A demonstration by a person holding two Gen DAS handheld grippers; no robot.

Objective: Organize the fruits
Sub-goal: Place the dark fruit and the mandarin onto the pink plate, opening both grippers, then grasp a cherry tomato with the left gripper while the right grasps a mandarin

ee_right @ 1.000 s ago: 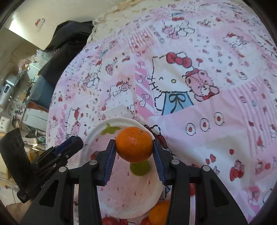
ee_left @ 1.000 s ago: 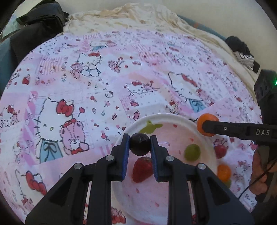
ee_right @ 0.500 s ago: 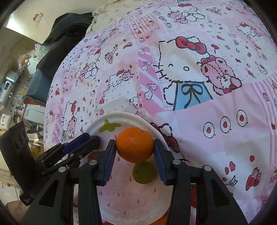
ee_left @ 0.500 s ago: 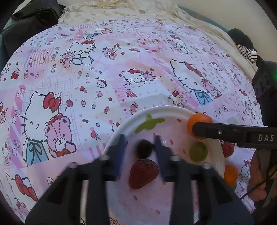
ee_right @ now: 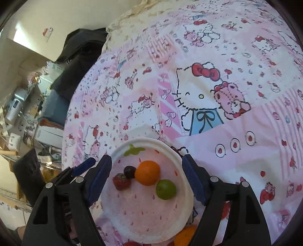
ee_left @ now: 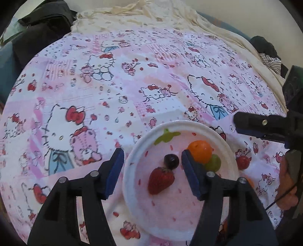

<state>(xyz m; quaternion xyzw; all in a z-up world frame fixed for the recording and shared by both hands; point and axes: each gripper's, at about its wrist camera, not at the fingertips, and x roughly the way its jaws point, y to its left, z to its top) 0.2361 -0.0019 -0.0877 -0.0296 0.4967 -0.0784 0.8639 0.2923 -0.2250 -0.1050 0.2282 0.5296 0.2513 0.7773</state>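
Note:
A white and pink plate [ee_left: 144,204] [ee_right: 176,153] lies on the Hello Kitty cloth. On it are a strawberry [ee_left: 160,180] [ee_right: 121,182], a dark grape [ee_left: 171,161] [ee_right: 129,171], an orange [ee_left: 199,151] [ee_right: 147,172] and a green fruit [ee_left: 214,165] [ee_right: 166,189]. My left gripper [ee_left: 152,171] is open and empty above the plate, with the grape between its jaws. My right gripper [ee_right: 146,180] is open and empty over the plate; it also shows in the left wrist view [ee_left: 259,126] at the right.
A red fruit [ee_left: 242,163] and an orange fruit [ee_right: 184,235] lie on the cloth beside the plate. Dark clothing [ee_left: 41,24] and a cream sheet [ee_left: 151,17] lie at the far edge. Clutter and shelves [ee_right: 22,113] stand to the left.
My left gripper opened and let the dark grape onto the plate. My right gripper opened and let the orange onto the plate, then drew back.

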